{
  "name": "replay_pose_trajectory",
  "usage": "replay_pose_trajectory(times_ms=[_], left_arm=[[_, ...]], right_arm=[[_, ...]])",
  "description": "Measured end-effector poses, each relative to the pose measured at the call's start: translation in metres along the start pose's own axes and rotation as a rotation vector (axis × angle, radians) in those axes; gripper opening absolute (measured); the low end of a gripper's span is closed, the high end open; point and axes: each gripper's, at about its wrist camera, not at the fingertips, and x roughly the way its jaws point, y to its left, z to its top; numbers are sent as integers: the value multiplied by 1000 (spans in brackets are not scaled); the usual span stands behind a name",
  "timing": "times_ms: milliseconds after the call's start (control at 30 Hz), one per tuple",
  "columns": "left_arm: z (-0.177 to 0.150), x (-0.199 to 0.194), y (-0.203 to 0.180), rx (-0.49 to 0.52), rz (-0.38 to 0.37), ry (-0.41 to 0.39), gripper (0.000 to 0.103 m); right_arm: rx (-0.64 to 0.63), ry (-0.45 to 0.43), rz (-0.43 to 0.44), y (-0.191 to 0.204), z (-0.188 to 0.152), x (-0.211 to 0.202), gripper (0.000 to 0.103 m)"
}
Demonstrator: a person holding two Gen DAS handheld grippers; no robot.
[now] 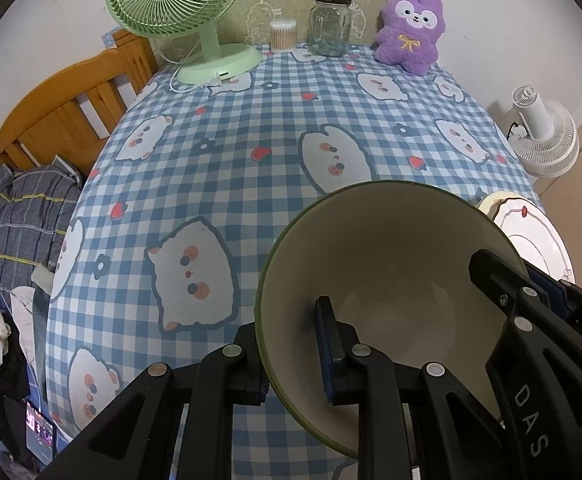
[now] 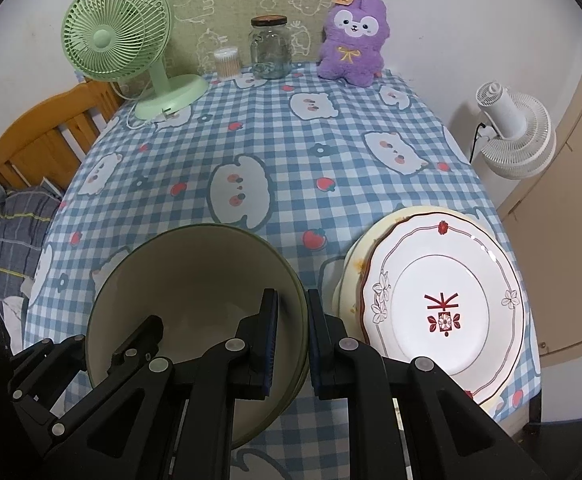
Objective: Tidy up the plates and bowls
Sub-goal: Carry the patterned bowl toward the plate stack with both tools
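A: Left wrist view: the left gripper (image 1: 295,354) is closed on the rim of the green bowl (image 1: 391,264), near the table's (image 1: 251,168) front edge.

B: The right gripper (image 2: 293,340) pinches its opposite rim; the plates (image 2: 443,304) lie beside, probably two stacked.

Black fingers (image 1: 333,354); blue pads; silver rivets; "DAS" lettering.

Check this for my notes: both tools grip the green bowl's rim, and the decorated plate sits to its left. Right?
Not quite. Both tools, left tool and right tool, do clamp the green bowl rim, but the decorated plate sits to its right, as the right wrist view shows.
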Motion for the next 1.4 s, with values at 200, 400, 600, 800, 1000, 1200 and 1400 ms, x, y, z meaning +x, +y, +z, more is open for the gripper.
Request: replay_pose_trajectory(times_ms=[200, 400, 600, 800, 1000, 1200, 1400], left_arm=[[-1, 1, -1, -1, 2, 1, 18], [-1, 0, -3, 9, 13, -4, 18], [-1, -2, -5, 11, 7, -5, 24], [-1, -10, -6, 13, -51, -37, 53], [3, -19, -12, 49, -79, -86, 80], [7, -15, -12, 78, -86, -84, 86], [4, 1, -7, 44, -78, -36, 87]], right_arm=[[-1, -2, -5, 0, -1, 0, 17], [-1, -1, -22, -4, -2, 0, 17], [-8, 3, -20, -4, -3, 0, 17], [-19, 27, 11, -5, -1, -2, 34], [-24, -27, -8, -7, 1, -12, 74], [-36, -4, 34, -11, 5, -3, 75], [-46, 53, 57, -11, 6, 13, 75]])
